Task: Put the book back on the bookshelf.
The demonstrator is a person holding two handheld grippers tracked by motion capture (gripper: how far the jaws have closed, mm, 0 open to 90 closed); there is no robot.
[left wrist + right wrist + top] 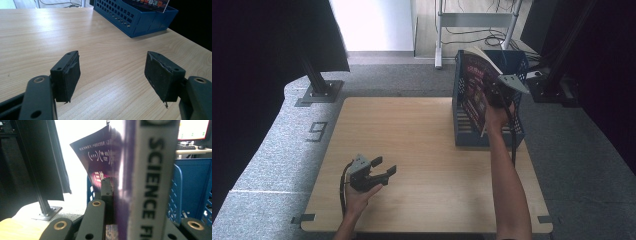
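Note:
A paperback book (475, 87) with a dark purple-red cover stands upright over the blue slotted file basket (466, 136) at the table's far right. My right gripper (495, 98) is shut on the book; in the right gripper view its spine (150, 182) reads "SCIENCE FI" and the left finger (106, 191) presses on the cover. My left gripper (384, 166) hovers low over the near left of the table, open, with nothing between its pads (72, 75). From the left gripper view the basket (135, 22) lies far ahead to the right.
The wooden table (412, 145) has bare surface between the two hands. A black post on a base plate (319, 90) stands beyond the far left corner, another (557, 82) at the far right. A metal stand with cables (477, 30) is behind the basket.

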